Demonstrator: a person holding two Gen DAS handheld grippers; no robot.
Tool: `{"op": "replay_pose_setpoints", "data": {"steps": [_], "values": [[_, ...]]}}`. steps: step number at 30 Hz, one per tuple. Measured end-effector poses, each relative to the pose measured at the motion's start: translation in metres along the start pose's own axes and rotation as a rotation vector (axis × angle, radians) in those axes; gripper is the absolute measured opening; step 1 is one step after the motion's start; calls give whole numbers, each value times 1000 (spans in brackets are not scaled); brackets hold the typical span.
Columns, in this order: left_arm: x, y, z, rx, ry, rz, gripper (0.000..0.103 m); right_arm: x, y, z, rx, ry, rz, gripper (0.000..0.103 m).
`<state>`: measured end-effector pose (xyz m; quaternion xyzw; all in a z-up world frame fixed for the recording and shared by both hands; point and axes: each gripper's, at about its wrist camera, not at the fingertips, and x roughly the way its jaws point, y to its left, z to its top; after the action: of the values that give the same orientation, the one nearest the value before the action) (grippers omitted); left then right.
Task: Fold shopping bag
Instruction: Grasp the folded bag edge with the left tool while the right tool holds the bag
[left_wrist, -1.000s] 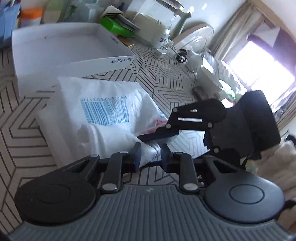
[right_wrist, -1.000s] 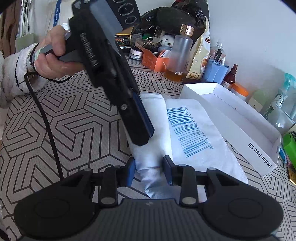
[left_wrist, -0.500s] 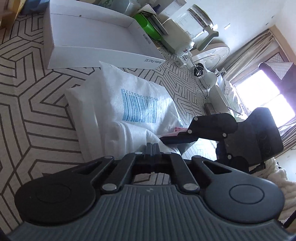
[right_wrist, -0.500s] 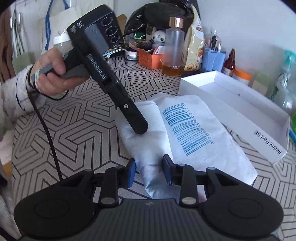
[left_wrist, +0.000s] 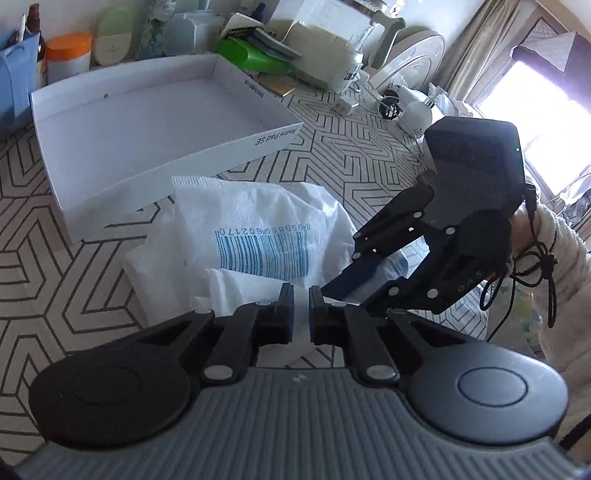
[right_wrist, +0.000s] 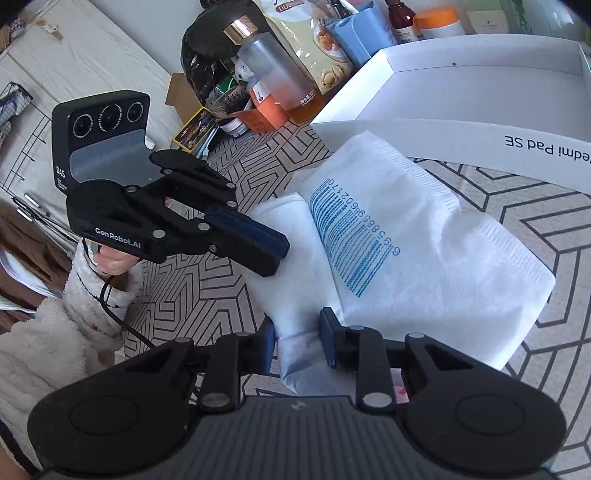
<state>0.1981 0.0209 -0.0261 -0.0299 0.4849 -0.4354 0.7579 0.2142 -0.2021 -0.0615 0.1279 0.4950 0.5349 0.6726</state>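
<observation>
The white shopping bag (left_wrist: 258, 221) with a blue barcode lies partly folded on the patterned tablecloth, its left side rolled into a thick fold (right_wrist: 295, 258). My right gripper (right_wrist: 297, 339) has that fold's near end between its jaws, which are closing and pinch the fabric. In the left wrist view the right gripper (left_wrist: 332, 291) comes in from the right, a hand in a fleecy sleeve behind it. My left gripper (left_wrist: 301, 314) is shut, with only a slit between its fingers. In the right wrist view the left gripper (right_wrist: 282, 254) hovers at the fold's left edge with no fabric in it.
An open white box lid (left_wrist: 147, 122) printed "Redmi Pad SE" lies just behind the bag (right_wrist: 461, 92). Bottles, a snack pouch (right_wrist: 325, 55) and jars crowd the far edge. A white fan (left_wrist: 406, 62) and a window stand at the right. Bare tablecloth (left_wrist: 55, 258) lies left of the bag.
The right gripper has swung round and rolled, keeping the bag's fold between its jaws. The left gripper has drawn back from the bag's middle to its left edge.
</observation>
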Motion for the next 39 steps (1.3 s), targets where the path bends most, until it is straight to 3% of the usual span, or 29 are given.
{"op": "replay_pose_setpoints", "data": {"steps": [2,5,8,14,23,26,30,32,35,37,39], "values": [[0,6,-8,-33,20,-4,3,1,-7,-4,66,19,62,27],[0,3,-25,-53,26,11,3,3,-1,-7,37,32,60,26],[1,-6,-30,-43,30,57,3,2,22,-14,-119,10,-24,26],[3,6,-23,-108,68,25,3,11,88,-55,-581,-99,-300,28],[4,24,-18,-207,58,-10,3,50,118,-72,-916,-92,-487,37],[2,31,-19,-237,58,-30,3,50,111,-67,-843,-102,-453,36],[-10,29,-25,-224,58,-14,3,33,91,-47,-592,-104,-309,32],[-18,17,-30,-184,35,65,3,27,79,-37,-452,-77,-194,31],[-19,-30,-39,2,16,241,3,22,67,-25,-333,-17,-107,30],[-22,-47,-41,63,11,290,3,20,54,-16,-230,20,-34,30],[-35,-57,-38,85,-23,281,6,17,38,-11,-127,29,21,29]]}}
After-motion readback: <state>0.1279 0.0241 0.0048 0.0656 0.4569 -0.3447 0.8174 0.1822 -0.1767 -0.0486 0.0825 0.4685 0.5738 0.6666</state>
